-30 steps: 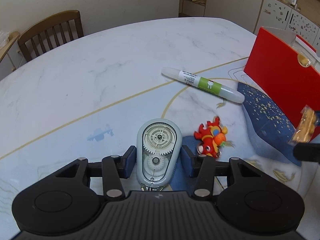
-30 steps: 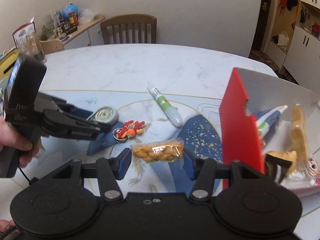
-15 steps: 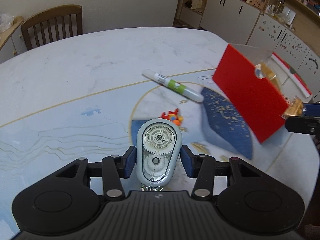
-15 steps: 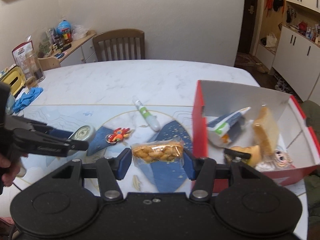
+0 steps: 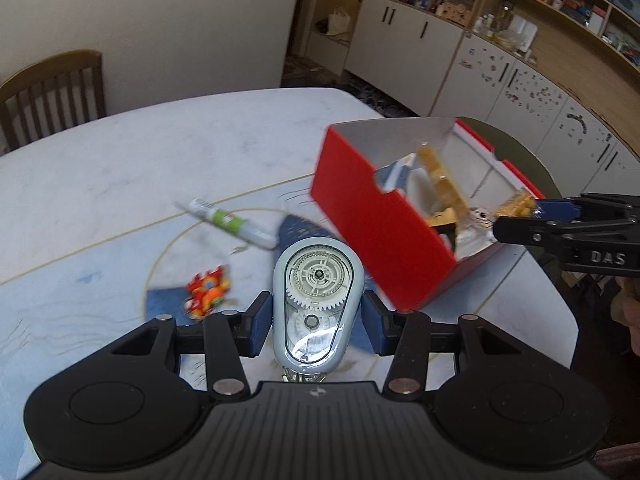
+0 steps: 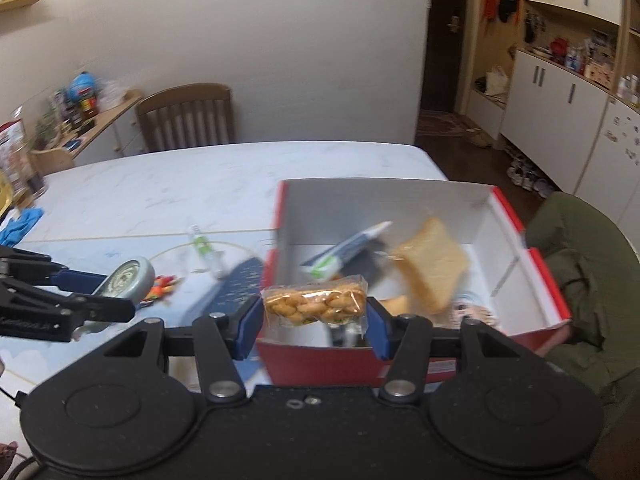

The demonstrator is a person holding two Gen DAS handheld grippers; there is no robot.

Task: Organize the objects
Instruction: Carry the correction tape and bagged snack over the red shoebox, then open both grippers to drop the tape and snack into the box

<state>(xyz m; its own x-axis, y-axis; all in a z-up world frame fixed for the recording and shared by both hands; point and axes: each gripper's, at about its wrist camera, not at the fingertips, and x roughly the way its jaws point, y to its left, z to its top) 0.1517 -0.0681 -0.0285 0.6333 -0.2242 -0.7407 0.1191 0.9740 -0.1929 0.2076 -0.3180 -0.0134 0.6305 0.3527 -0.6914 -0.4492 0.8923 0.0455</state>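
My left gripper (image 5: 318, 322) is shut on a pale blue correction-tape dispenser (image 5: 318, 296) with clear gears, held above the table to the left of the red box (image 5: 380, 216). My right gripper (image 6: 314, 314) is shut on a clear packet of nuts (image 6: 314, 300), held over the near wall of the red box (image 6: 320, 362). In the left wrist view the right gripper (image 5: 520, 216) reaches in over the box from the right. The box holds a tube, bread slices and small items. A white-and-green tube (image 5: 232, 222) and a red toy figure (image 5: 206, 290) lie on the table.
The marble table (image 5: 120, 168) has a blue-and-gold pattern. A wooden chair (image 6: 186, 118) stands at its far side. A cluttered side shelf (image 6: 76, 108) is at the left, white cabinets (image 5: 460, 60) at the right. An olive-green cloth (image 6: 580, 264) lies beyond the box.
Both grippers have risen and swung right toward the red box with their loads. The nut packet now hangs over the box's near wall, and the box interior has come into view.
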